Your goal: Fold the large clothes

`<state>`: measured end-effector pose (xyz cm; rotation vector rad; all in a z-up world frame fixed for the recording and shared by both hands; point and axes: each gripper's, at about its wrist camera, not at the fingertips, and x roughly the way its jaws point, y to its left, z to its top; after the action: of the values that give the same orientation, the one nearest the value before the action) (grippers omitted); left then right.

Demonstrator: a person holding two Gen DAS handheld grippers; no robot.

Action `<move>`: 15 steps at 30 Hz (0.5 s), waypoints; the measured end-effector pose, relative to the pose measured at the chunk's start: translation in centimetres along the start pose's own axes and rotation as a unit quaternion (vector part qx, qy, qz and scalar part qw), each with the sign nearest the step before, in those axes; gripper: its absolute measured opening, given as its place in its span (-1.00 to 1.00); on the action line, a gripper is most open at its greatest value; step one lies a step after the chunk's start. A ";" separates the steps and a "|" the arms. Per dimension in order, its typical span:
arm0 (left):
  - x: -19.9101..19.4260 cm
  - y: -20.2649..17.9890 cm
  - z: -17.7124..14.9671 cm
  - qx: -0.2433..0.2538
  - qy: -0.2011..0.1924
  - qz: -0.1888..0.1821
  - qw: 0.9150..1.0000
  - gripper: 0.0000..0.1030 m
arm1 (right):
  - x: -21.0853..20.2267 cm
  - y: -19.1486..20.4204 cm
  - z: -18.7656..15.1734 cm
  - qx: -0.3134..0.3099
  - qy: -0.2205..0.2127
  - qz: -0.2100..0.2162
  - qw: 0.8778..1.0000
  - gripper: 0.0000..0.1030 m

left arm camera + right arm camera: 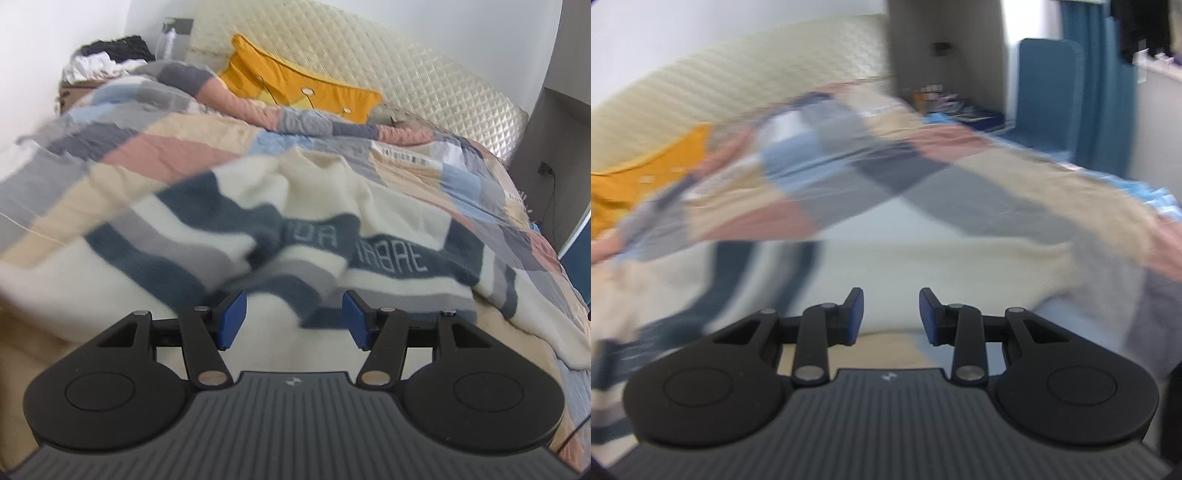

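We see a cream sweater [369, 206] banded navy and grey, a patchwork quilt [155, 147] in pink, blue, beige and grey, and a mustard cushion [295, 88].

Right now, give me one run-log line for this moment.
left gripper: open, empty | right gripper: open, empty | striped sweater: rumpled on patchwork quilt, unfolded | yellow cushion: against headboard

- One striped cream-and-navy sweater [314, 236]
- One patchwork quilt [155, 147]
- One yellow cushion [295, 85]
- One water bottle [168, 38]
- One blue chair [1049, 92]
- Two grippers: left gripper [293, 319], right gripper [892, 315]
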<state>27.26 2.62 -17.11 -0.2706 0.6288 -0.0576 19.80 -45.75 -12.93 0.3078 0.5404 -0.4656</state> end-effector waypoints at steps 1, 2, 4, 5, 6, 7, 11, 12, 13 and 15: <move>-0.7 0.4 0.4 0.001 -0.002 0.003 1.000 0.23 | -0.7 0.7 -0.4 0.001 0.003 0.017 1.000 -0.31; -1.4 0.9 0.8 0.004 -0.001 0.004 1.000 0.23 | -1.4 1.4 -0.9 0.002 0.005 0.035 0.999 -0.31; -2.7 1.6 1.8 0.006 0.005 0.007 1.000 0.23 | -2.5 2.7 -2.1 0.002 0.009 0.067 0.998 -0.31; -3.4 1.8 2.4 0.010 0.007 0.006 1.000 0.23 | -2.9 3.4 -2.7 0.004 0.013 0.085 0.996 -0.30; -4.2 2.0 3.0 0.017 0.009 0.006 1.000 0.23 | -3.2 4.0 -3.3 0.005 0.022 0.103 0.994 -0.30; -4.9 2.2 3.6 0.023 0.010 0.010 1.000 0.23 | -3.4 4.5 -3.9 0.007 0.034 0.118 0.992 -0.30; -7.1 3.3 6.0 0.058 0.017 0.044 0.997 0.23 | -4.3 6.9 -5.6 -0.005 0.066 0.173 0.983 -0.30; -7.4 3.7 6.3 0.064 0.024 0.051 0.996 0.23 | -4.5 7.3 -5.9 -0.014 0.067 0.181 0.981 -0.30; -7.6 4.3 6.5 0.070 0.034 0.060 0.995 0.24 | -5.0 7.9 -6.4 -0.022 0.069 0.188 0.979 -0.30; -7.6 5.3 6.7 0.085 0.057 0.088 0.991 0.25 | -5.0 8.5 -7.0 -0.030 0.079 0.203 0.975 -0.30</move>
<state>24.92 10.31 -9.00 -0.0470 0.7549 0.0437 17.29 -34.02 -14.47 0.3898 0.6272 -0.0279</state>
